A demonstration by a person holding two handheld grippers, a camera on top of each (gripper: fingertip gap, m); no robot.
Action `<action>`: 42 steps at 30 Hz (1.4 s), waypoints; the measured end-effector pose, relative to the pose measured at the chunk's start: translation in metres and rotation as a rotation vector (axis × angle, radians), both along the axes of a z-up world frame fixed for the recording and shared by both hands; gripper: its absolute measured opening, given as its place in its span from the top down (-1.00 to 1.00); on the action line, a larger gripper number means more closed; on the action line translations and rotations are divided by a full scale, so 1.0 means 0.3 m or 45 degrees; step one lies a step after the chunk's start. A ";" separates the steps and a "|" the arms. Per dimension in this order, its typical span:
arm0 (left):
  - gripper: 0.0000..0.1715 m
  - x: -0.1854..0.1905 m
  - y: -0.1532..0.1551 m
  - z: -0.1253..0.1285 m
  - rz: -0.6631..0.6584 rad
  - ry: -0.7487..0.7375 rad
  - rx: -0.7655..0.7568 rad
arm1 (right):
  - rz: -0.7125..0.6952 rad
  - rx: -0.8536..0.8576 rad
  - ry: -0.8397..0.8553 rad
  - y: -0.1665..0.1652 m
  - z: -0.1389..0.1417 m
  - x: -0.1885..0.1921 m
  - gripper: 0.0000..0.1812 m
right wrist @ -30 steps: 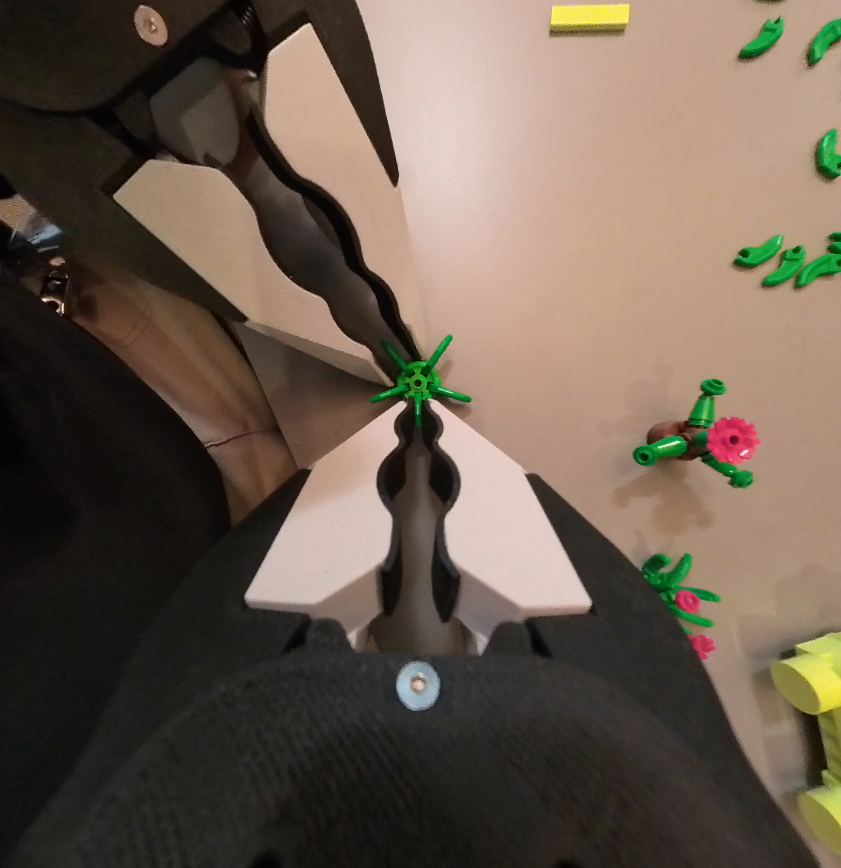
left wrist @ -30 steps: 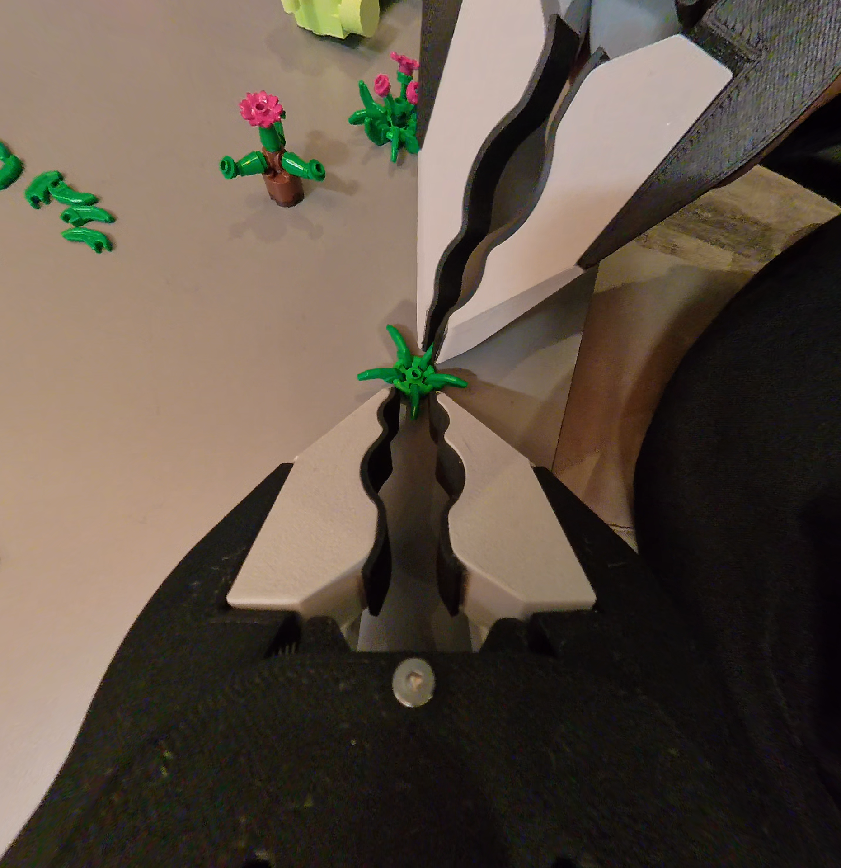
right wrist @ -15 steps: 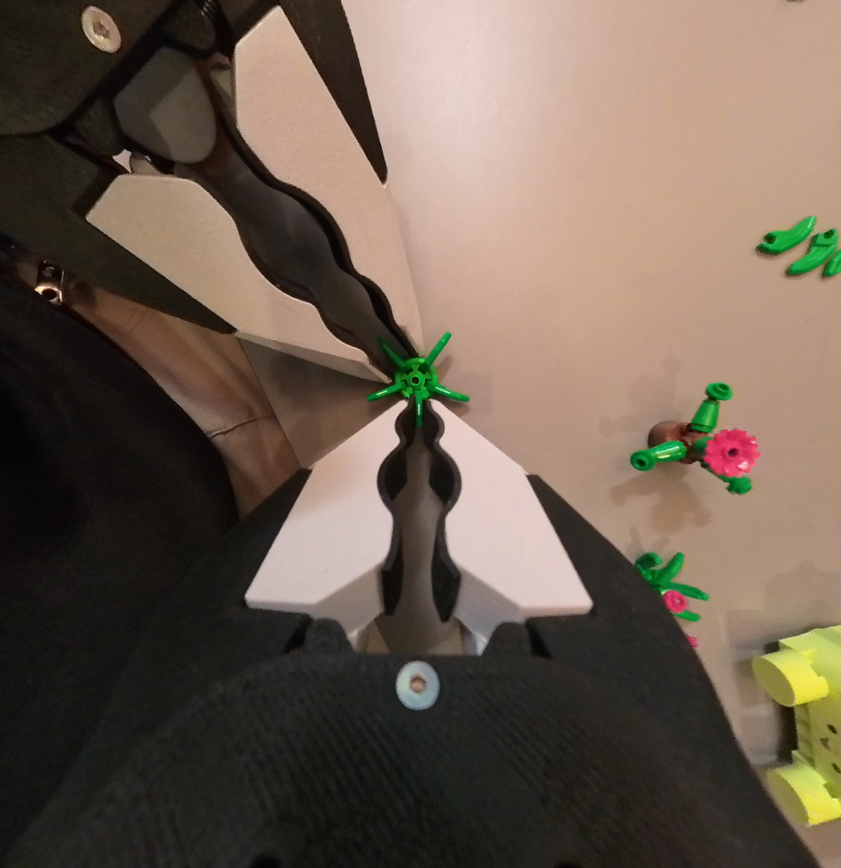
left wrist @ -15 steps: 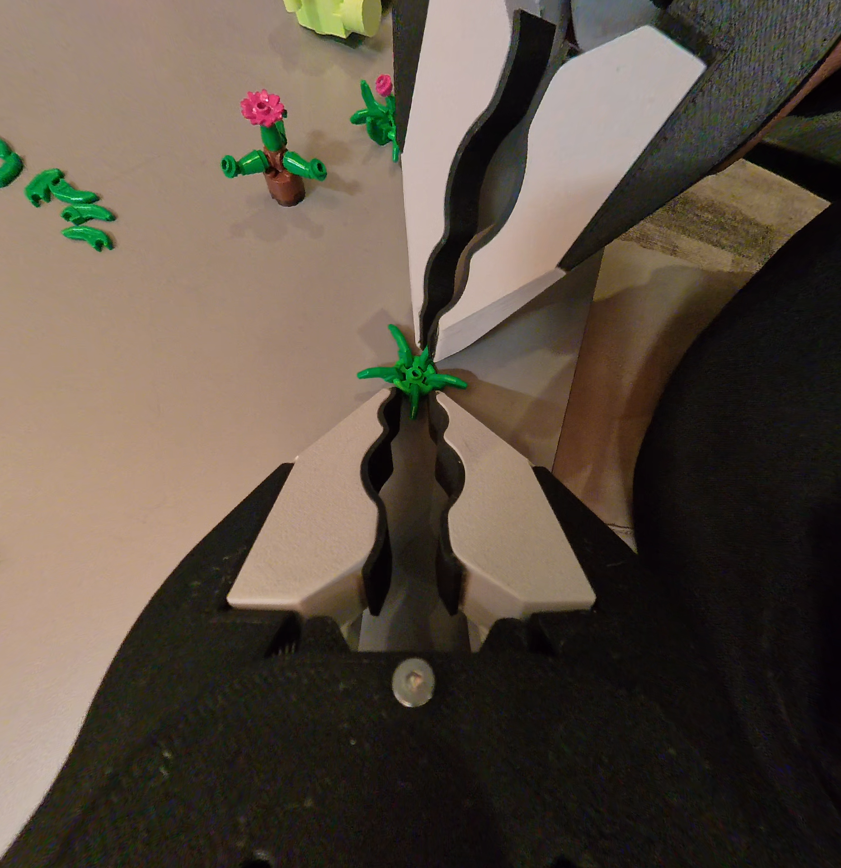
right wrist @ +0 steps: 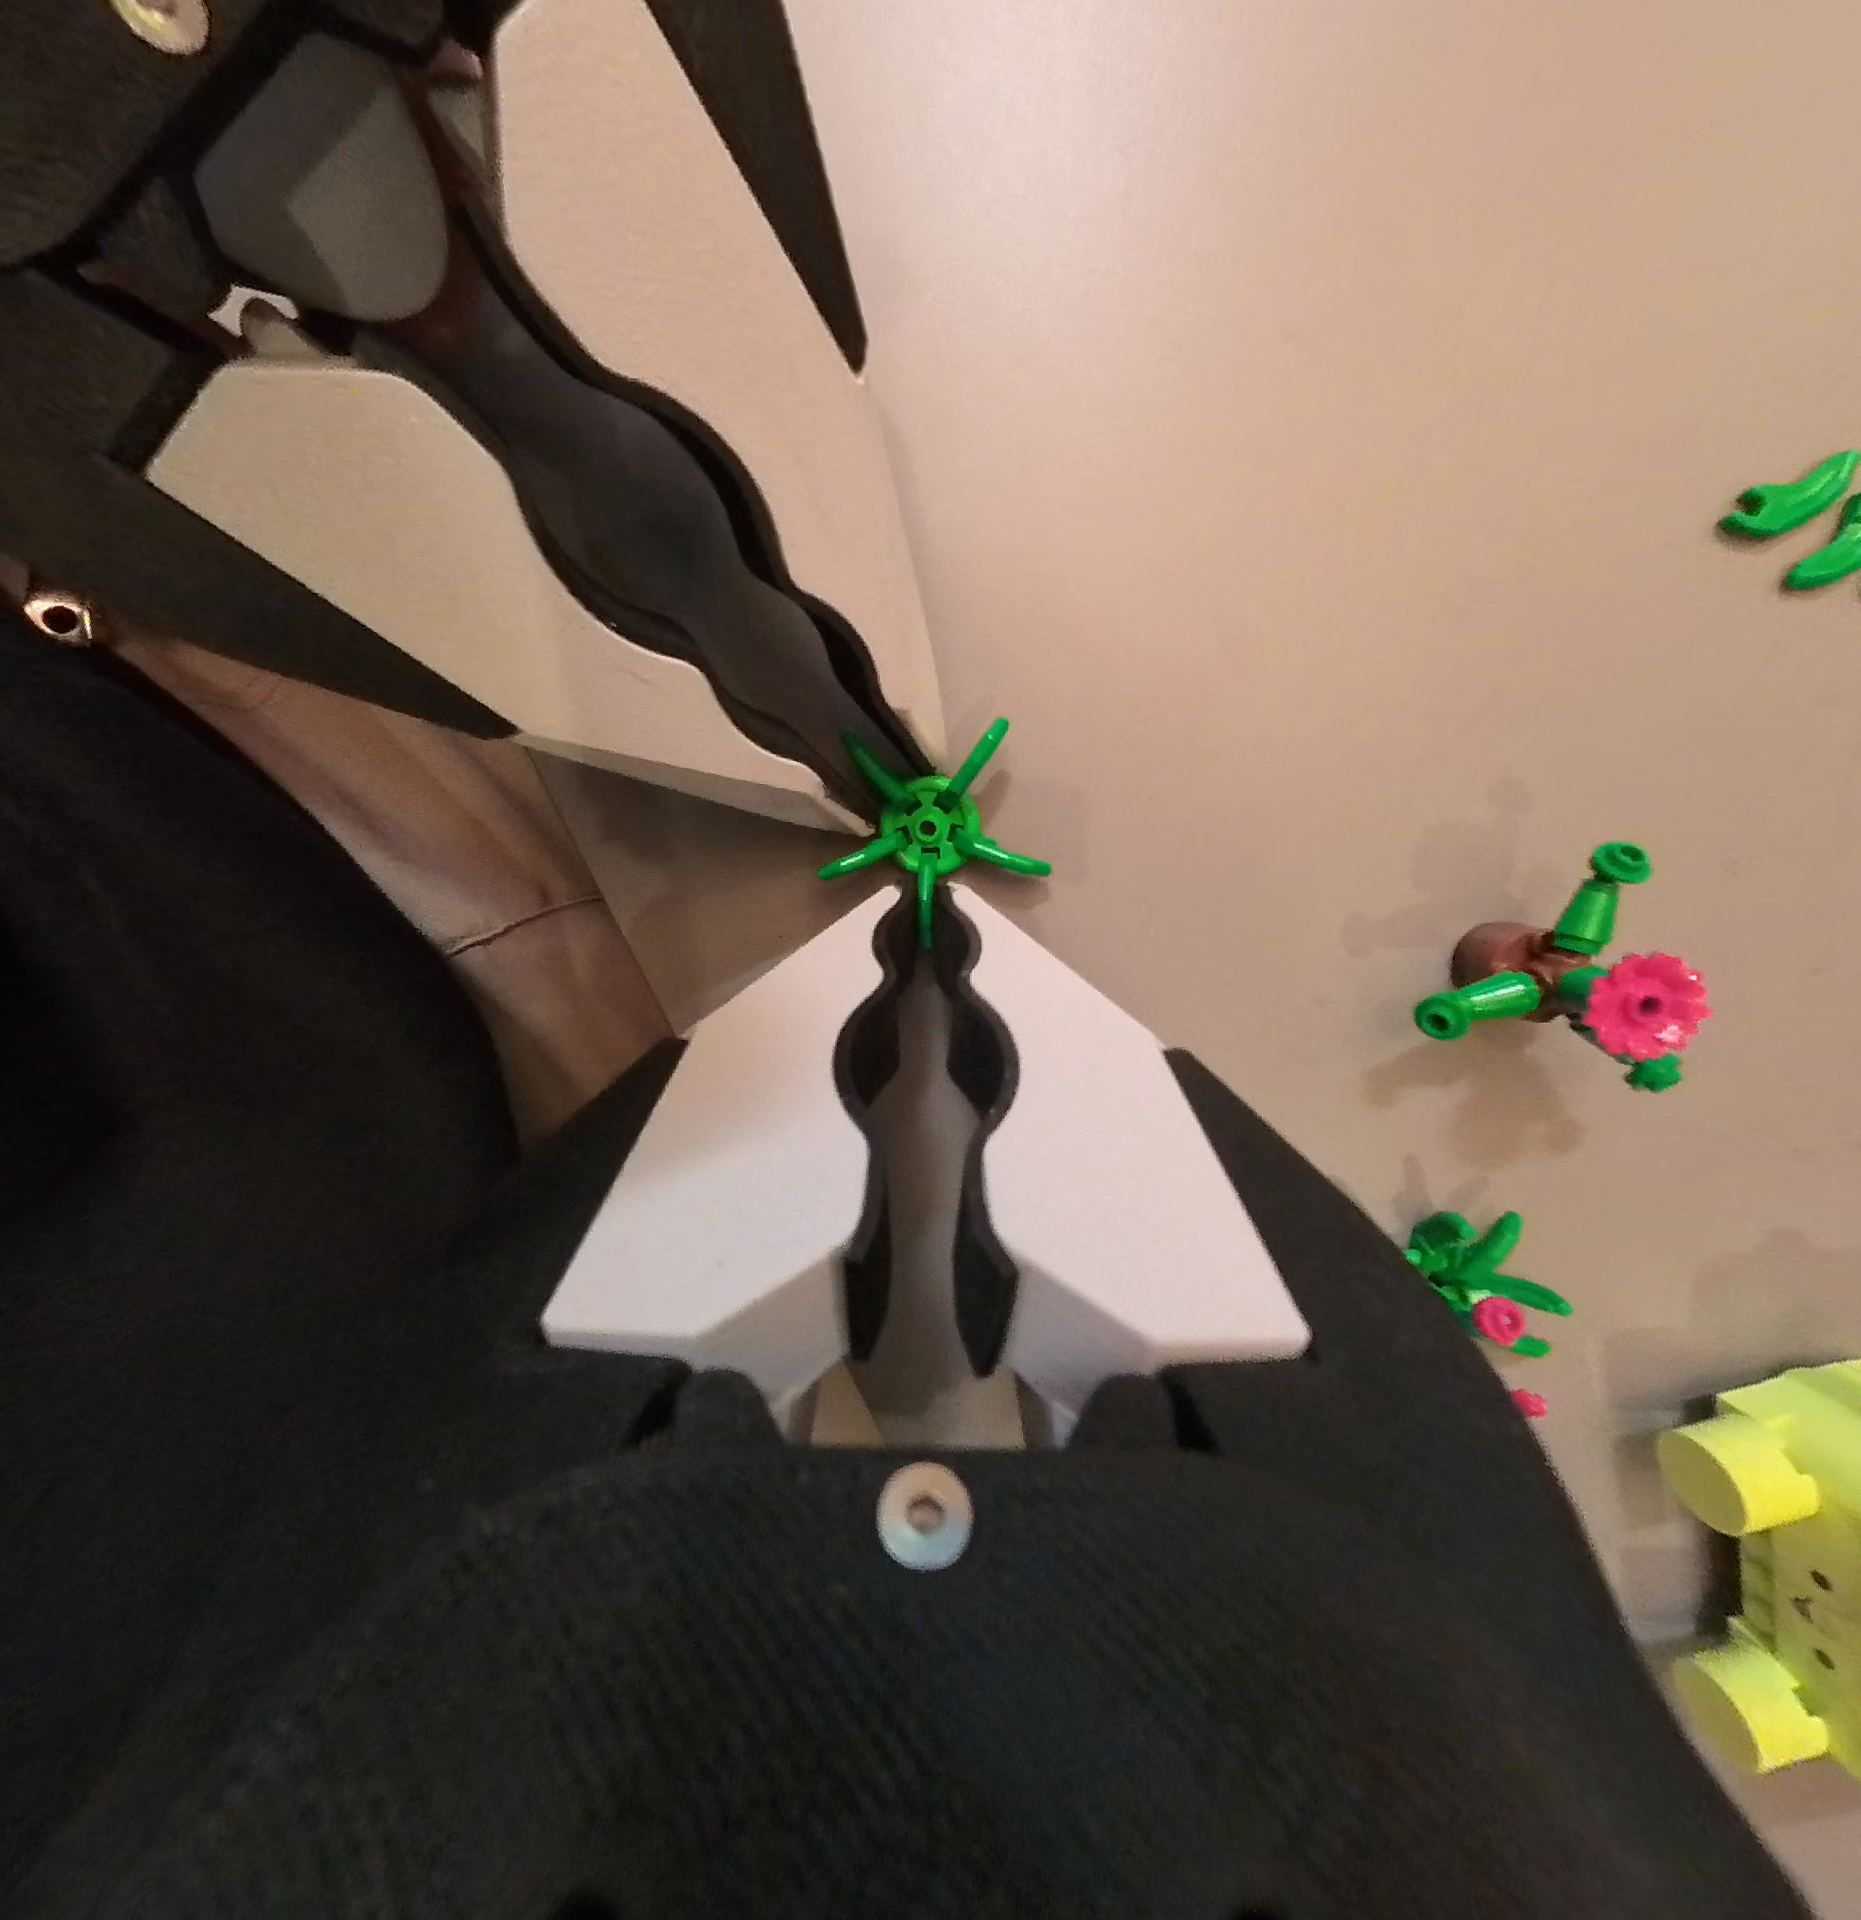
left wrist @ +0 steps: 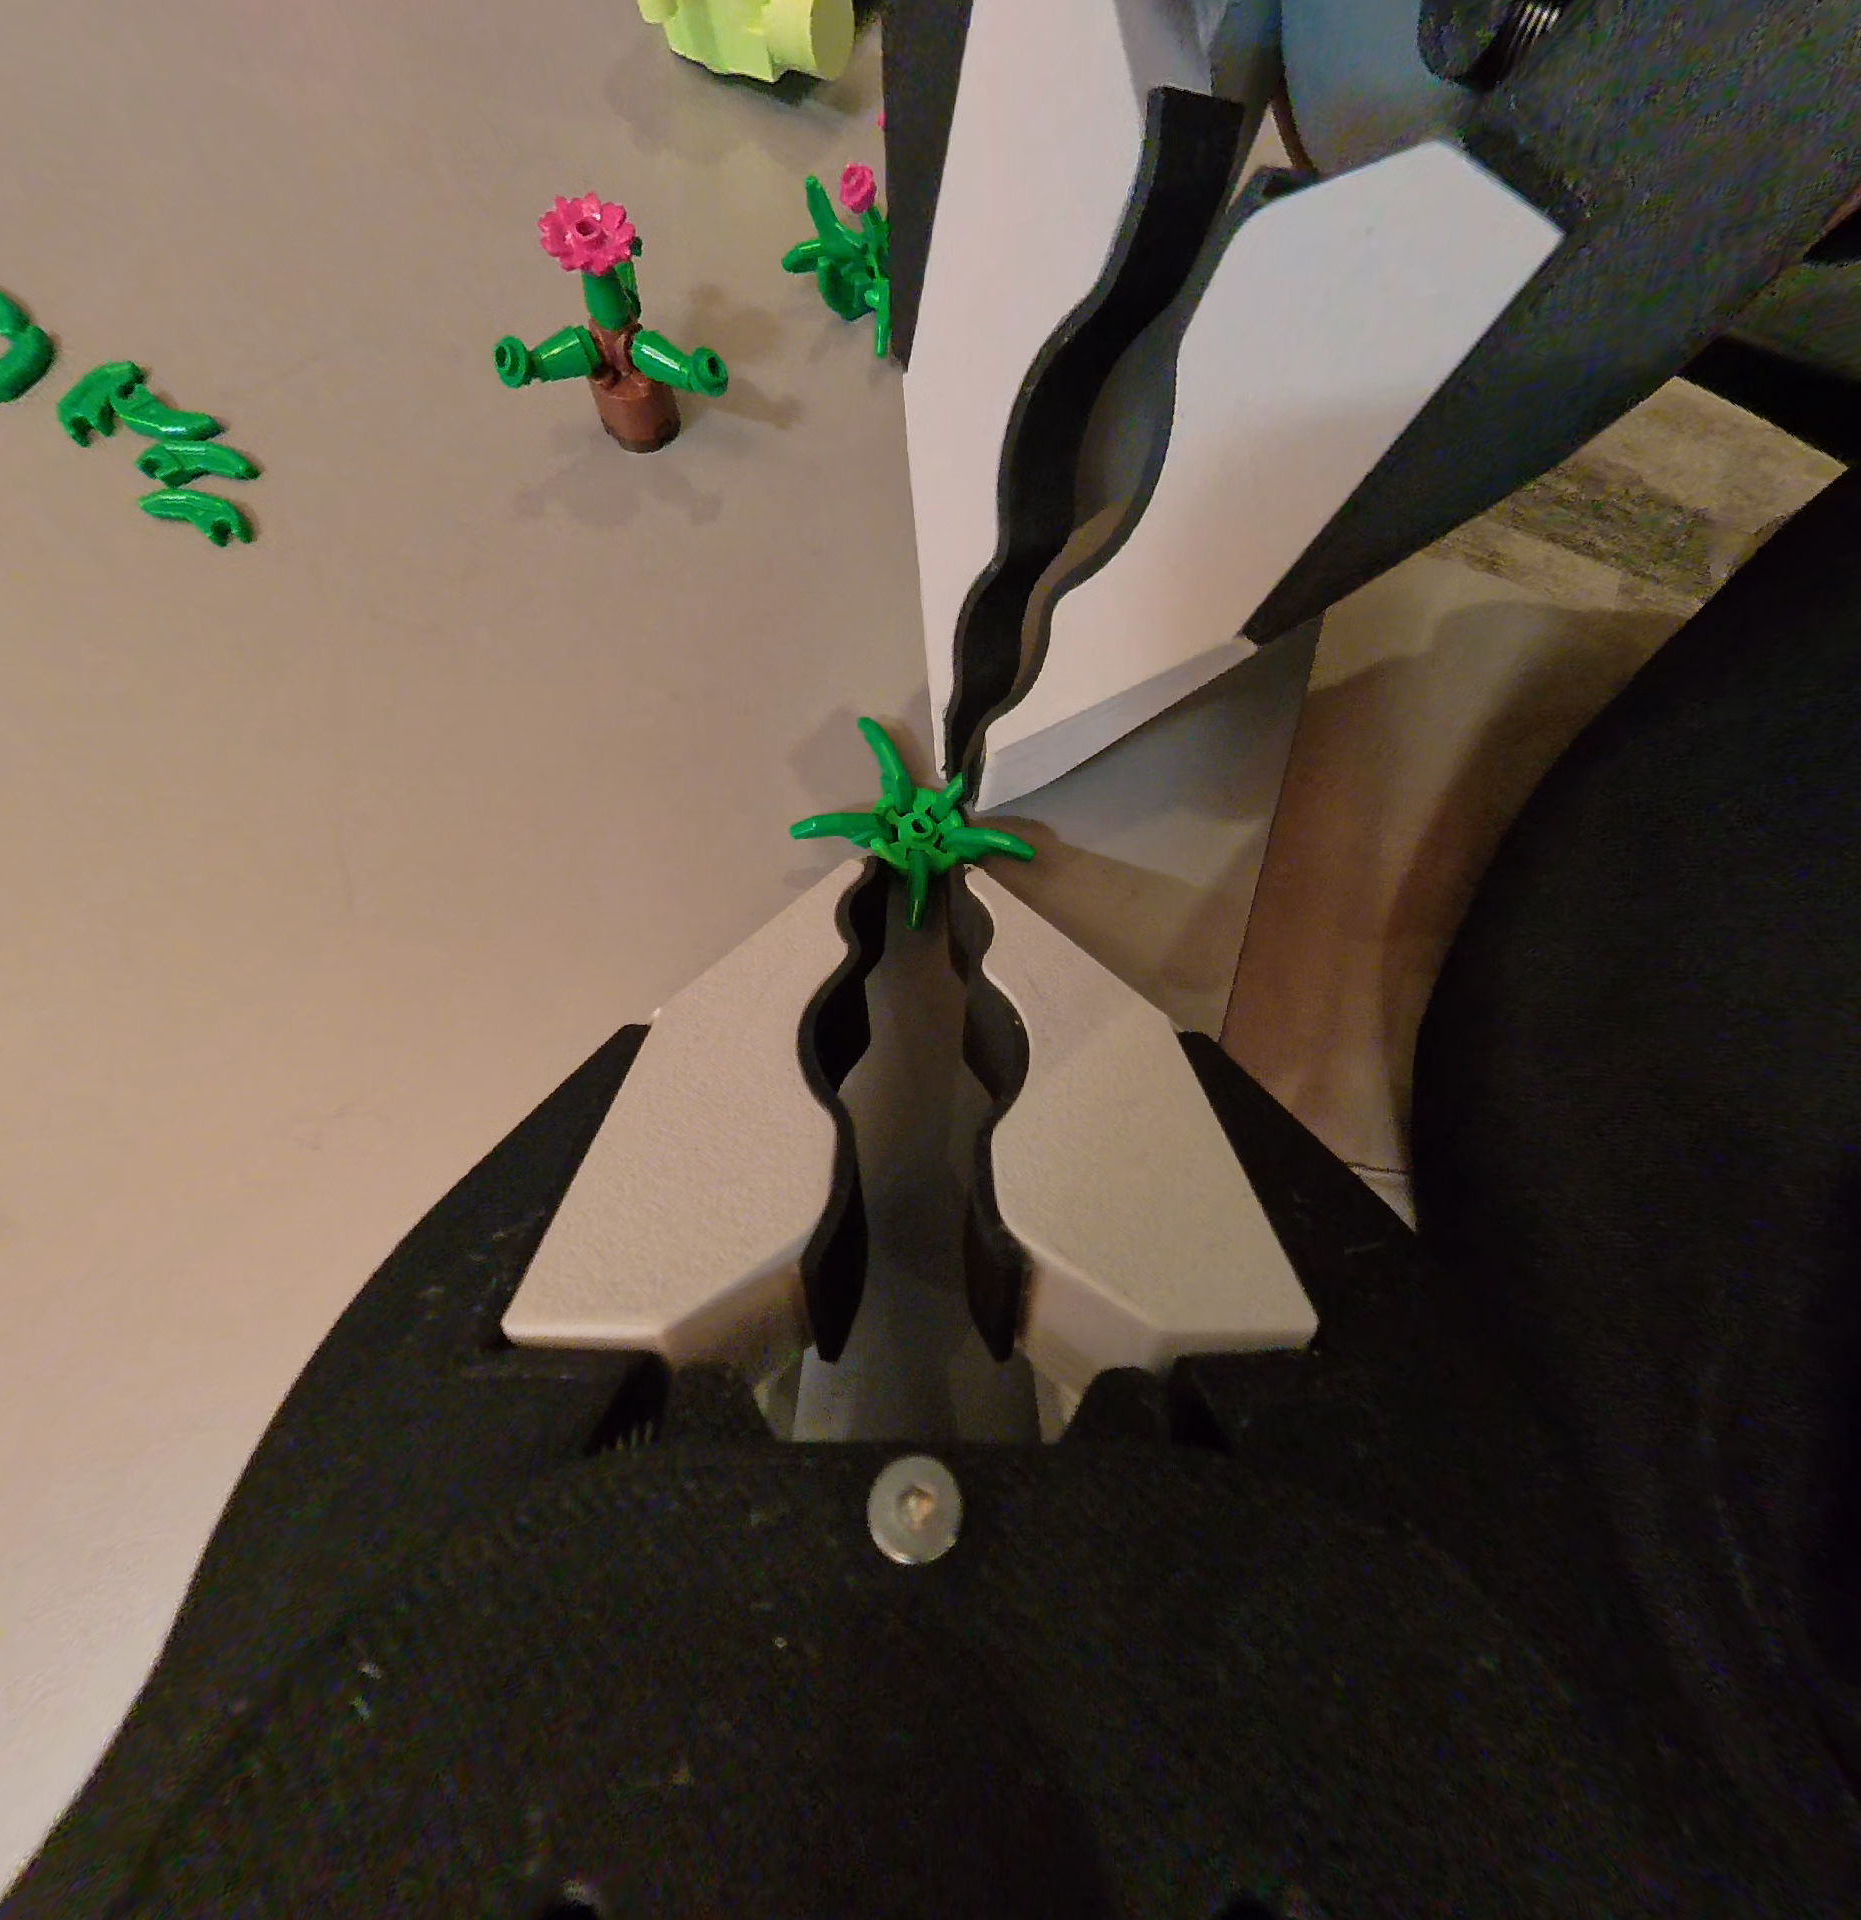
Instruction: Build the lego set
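A small green spiky leaf piece (left wrist: 913, 828) is held in the air between my two grippers, near the table's front edge. My left gripper (left wrist: 913, 883) is shut on one of its lower spikes. My right gripper (left wrist: 959, 764) comes down from the top of the left wrist view, its jaws pinched on a spike on the far side. In the right wrist view the leaf piece (right wrist: 926, 826) sits just past my right gripper (right wrist: 926, 909), and my left gripper (right wrist: 879, 774) reaches in from the upper left.
A pink flower on a brown stem with green cones (left wrist: 614, 343) (right wrist: 1560, 987) stands on the grey table (left wrist: 386, 831). Near it are a small leafy plant with pink buds (left wrist: 848, 249) (right wrist: 1477, 1288), a lime-green block (left wrist: 760, 31) (right wrist: 1799, 1558) and loose green curved leaves (left wrist: 157, 447). Dark clothing (left wrist: 1684, 1039) lies past the table edge. My two grippers' fingertips are within a few centimetres of each other. It is some 15 cm from my right tips to the lime-green block (left wrist: 760, 31). My right wrist view (right wrist: 1763, 1420) looks at it from another angle.
My right gripper has swung a little leftward in the left wrist view and now hides part of the small leafy plant. The leaf piece stays pinched between both grippers in the same place.
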State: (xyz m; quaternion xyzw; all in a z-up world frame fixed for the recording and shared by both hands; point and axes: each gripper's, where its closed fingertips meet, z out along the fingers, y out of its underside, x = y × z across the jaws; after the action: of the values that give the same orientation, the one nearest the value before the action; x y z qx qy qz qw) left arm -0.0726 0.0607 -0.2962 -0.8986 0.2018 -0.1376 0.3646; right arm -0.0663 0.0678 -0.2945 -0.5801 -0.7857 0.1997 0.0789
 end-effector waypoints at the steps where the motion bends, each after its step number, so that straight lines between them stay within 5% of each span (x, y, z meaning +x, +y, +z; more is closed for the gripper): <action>1: 0.87 0.000 0.000 0.000 0.000 -0.001 0.000 | 0.005 0.012 0.002 0.000 0.000 0.000 0.99; 10: 0.69 0.000 -0.007 0.037 -0.006 -0.124 0.040 | -0.161 -0.296 0.241 0.021 0.048 -0.002 0.99; 16: 0.58 0.003 0.008 0.164 -0.030 -0.140 0.387 | -0.259 -0.743 0.334 0.012 0.168 0.038 0.99; 24: 0.37 0.128 -0.072 0.392 -0.263 -0.981 0.460 | -0.111 -1.672 0.285 -0.120 0.422 0.114 1.00; 28: 0.42 0.165 -0.123 0.460 -0.404 -1.197 0.445 | -0.056 -2.040 0.205 -0.162 0.481 0.138 1.00; 35: 0.85 0.181 -0.146 0.449 -0.458 -1.169 0.414 | -0.099 -2.119 0.148 -0.187 0.450 0.148 1.00; 42: 0.91 0.171 -0.128 0.437 -0.420 -1.161 0.419 | -0.189 -2.109 0.198 -0.158 0.437 0.141 0.99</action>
State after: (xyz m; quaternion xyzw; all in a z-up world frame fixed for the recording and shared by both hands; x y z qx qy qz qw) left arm -0.0214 0.0224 -0.1653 -0.6341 0.1802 -0.5379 0.5255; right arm -0.0239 0.0204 -0.1635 -0.4854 -0.3368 0.7465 -0.3061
